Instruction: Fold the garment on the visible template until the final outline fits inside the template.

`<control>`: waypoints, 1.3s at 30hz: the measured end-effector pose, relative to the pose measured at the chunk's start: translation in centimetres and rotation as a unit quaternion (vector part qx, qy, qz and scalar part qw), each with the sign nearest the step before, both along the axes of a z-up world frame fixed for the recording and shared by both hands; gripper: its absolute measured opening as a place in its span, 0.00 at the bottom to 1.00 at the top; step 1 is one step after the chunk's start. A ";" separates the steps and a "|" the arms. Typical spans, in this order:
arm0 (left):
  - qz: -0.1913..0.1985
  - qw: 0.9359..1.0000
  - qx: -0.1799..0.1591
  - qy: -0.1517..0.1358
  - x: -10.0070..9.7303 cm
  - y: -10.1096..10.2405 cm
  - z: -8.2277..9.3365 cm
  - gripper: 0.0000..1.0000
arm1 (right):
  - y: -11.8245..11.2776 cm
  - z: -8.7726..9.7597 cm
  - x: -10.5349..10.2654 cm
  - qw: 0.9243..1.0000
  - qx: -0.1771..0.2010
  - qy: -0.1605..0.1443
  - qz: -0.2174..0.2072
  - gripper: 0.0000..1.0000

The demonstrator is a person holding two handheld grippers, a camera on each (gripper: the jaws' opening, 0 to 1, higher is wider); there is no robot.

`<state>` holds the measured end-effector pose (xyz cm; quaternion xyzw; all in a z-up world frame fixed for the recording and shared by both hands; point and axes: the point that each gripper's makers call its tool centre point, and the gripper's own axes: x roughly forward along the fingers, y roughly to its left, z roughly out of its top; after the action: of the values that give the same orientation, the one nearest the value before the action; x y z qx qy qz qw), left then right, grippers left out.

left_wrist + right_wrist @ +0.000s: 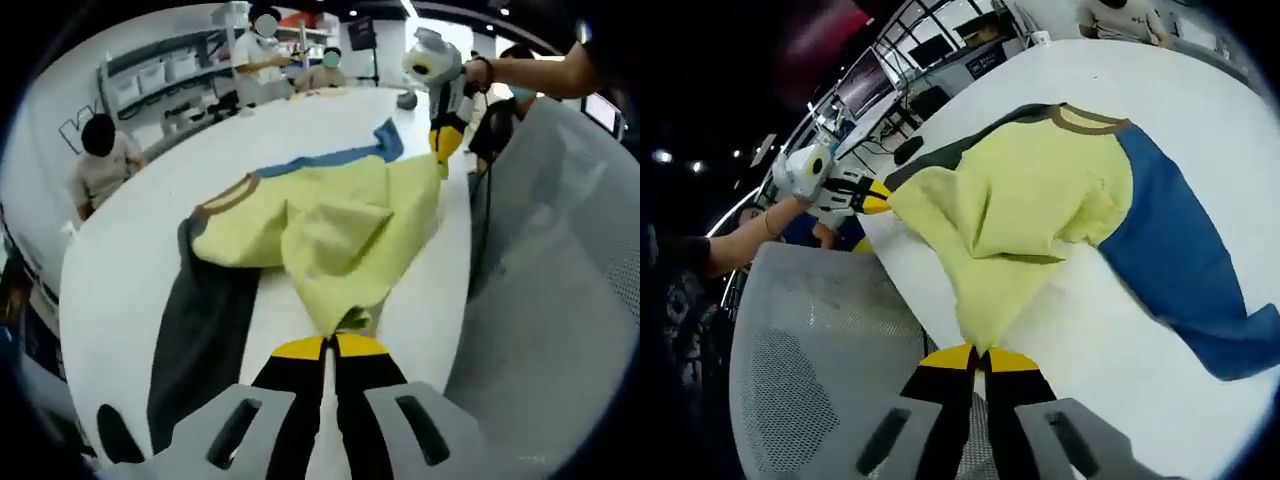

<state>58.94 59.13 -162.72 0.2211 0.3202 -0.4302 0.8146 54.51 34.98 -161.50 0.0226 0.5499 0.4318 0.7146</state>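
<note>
1. The yellow short-sleeved garment with one blue sleeve, one dark grey sleeve and a tan collar (330, 225) lies on the long white worktop (130, 270), its hem edge lifted toward the near rim of that worktop.
2. The left gripper (330, 345) has its yellow-tipped fingers (300, 348) clenched on one yellow corner of the garment; in the right gripper view it shows at the garment's far hem corner.
3. The right gripper (978, 358) pinches the other hem corner between closed fingers (1012, 360); in the left gripper view it appears at the garment's far edge, a person's hand on it.
4. Holding both hem corners probably serves to carry the lower edge over toward the collar as one fold.
5. No template outline can be made out on the worktop; the garment may cover it.
6. A grey mesh chair back (810, 340) stands just beside the worktop's near rim; beyond the garment's collar end are seated people (100, 160) and shelving with bins (160, 85).
</note>
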 end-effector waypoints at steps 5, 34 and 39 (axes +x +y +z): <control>-0.002 1.000 0.015 0.006 -0.2 0.4 -2.2 0.04 | -2.2 -3.3 0.1 0.997 -0.038 0.041 -0.049 0.00; -0.025 0.999 0.030 0.010 -1.1 -1.0 -4.8 0.07 | -5.0 -2.0 -1.9 0.994 -0.082 0.001 -0.069 0.00; -0.051 0.997 0.055 -0.029 -3.0 0.1 -1.2 0.07 | -5.0 -3.5 -2.6 0.994 -0.112 -0.008 -0.012 0.00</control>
<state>55.91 59.23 -163.95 0.2942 0.3076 -0.4466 0.7870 51.92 30.02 -164.97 -0.0547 0.5889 0.3593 0.7219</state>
